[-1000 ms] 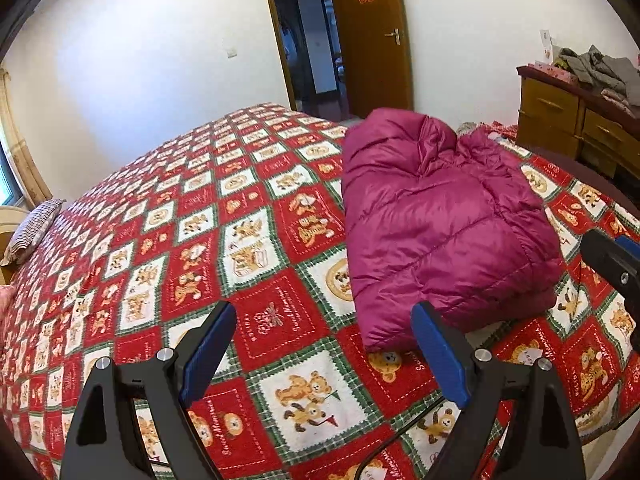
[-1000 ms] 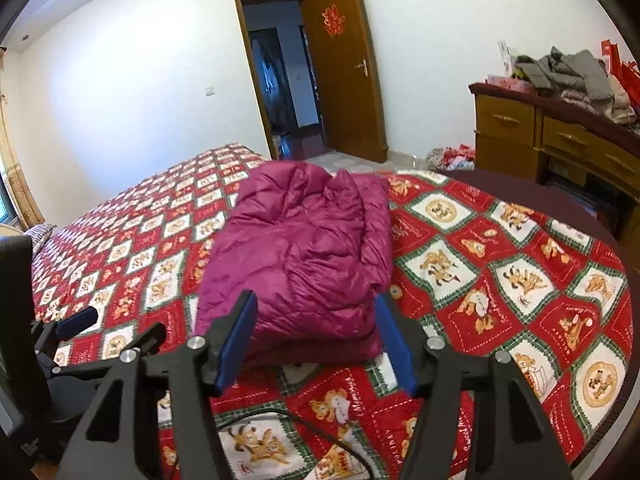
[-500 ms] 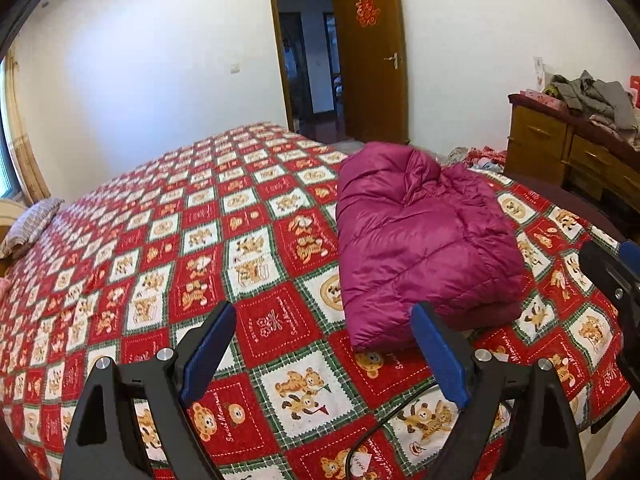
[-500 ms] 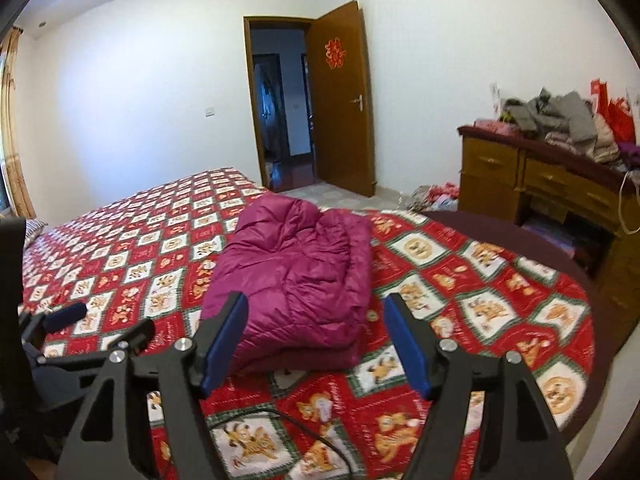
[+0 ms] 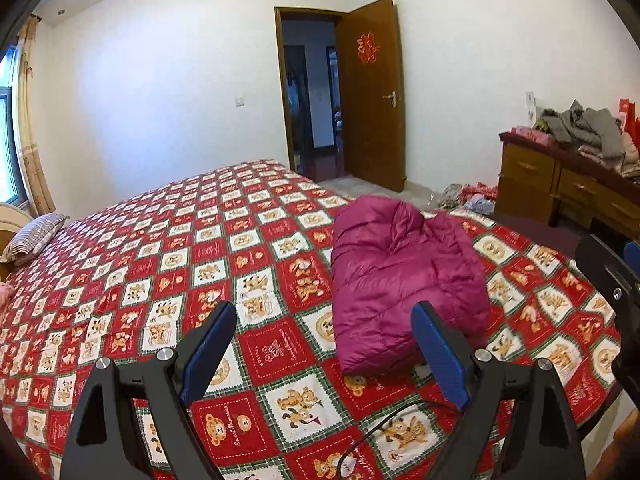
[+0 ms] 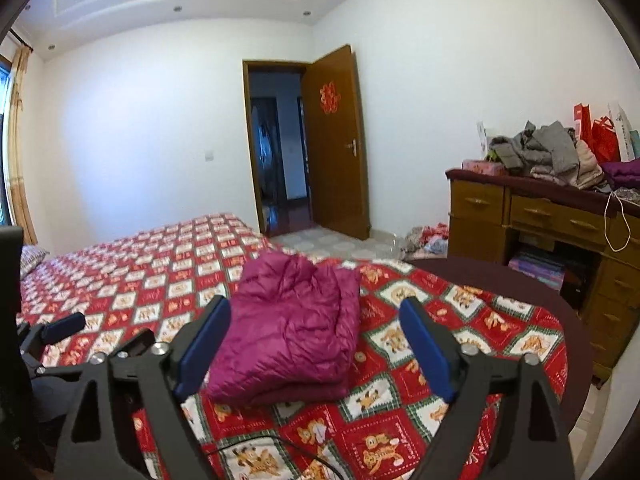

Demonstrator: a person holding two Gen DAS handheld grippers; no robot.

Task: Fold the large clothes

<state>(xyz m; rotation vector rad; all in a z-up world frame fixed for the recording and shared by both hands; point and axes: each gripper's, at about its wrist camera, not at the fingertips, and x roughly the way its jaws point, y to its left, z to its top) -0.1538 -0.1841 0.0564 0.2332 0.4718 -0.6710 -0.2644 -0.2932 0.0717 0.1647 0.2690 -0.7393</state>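
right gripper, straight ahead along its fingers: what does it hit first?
Most likely the folded magenta puffer jacket lying on the red teddy-bear patchwork bedspread. It fills the gap ahead of the right gripper, whose jaws are opening with nothing between them. Depth is unclear; a steeper line would meet bedspread first.

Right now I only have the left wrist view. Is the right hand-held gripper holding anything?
Observer: No. The right hand-held gripper has its jaws opening with nothing between them. The folded jacket lies on the bed beyond the fingertips.
Operator: Any more clothes besides the grey pile on the dresser?
Observer: Yes. A purple garment lies on the dresser, right of the grey pile.
Operator: Anything dangling there?
Observer: A white cord hangs in a loop over the dresser front.
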